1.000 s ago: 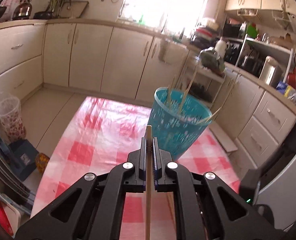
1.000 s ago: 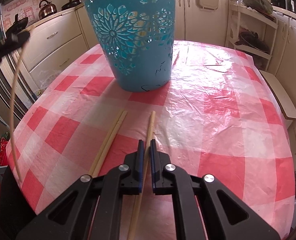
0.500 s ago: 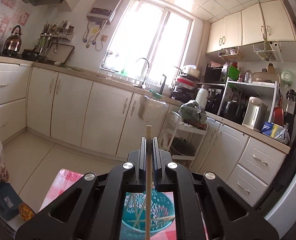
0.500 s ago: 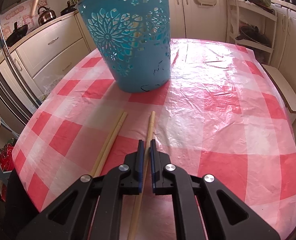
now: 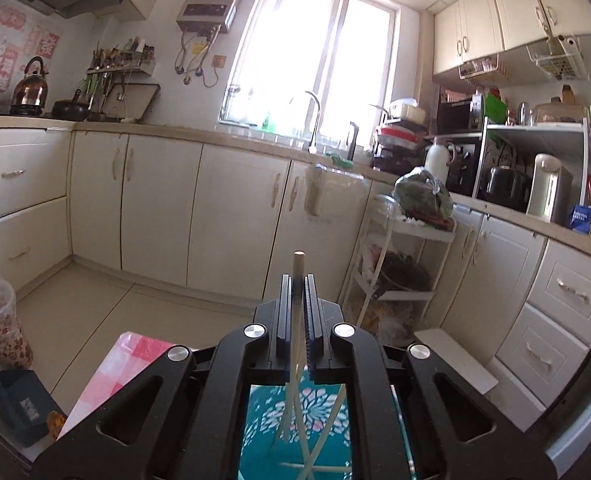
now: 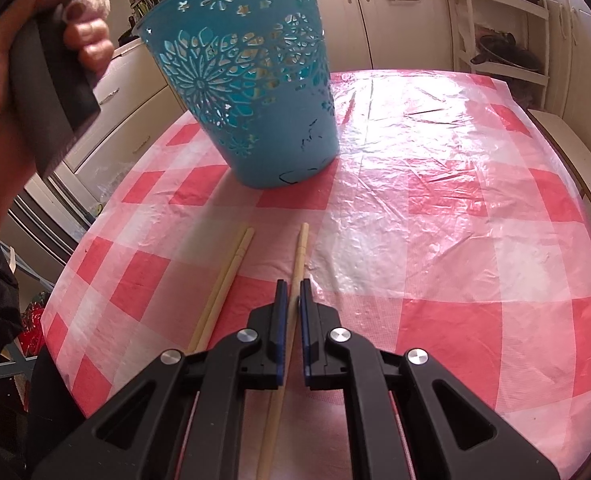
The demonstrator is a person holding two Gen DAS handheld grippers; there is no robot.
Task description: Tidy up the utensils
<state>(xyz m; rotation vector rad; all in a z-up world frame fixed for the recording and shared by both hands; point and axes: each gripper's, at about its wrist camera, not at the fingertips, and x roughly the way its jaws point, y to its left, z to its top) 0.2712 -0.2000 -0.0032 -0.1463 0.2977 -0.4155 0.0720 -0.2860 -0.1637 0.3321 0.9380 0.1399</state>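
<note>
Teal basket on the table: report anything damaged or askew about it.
The teal basket stands on the checked tablecloth but looks tilted, rim leaning left, though the fisheye lens may exaggerate this. Near its base are dark jagged lines that look like cracks or scratches. Chopsticks inside lie crossed rather than upright.

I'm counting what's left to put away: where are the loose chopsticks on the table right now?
In the right wrist view, a pair of chopsticks lies on the checked tablecloth, just left of the chopstick in the right gripper, before the blue basket.

Teal cut-out bucket (image 6: 251, 76) stands upright; three pale chopsticks (image 6: 231, 276) lie just before it.
</note>
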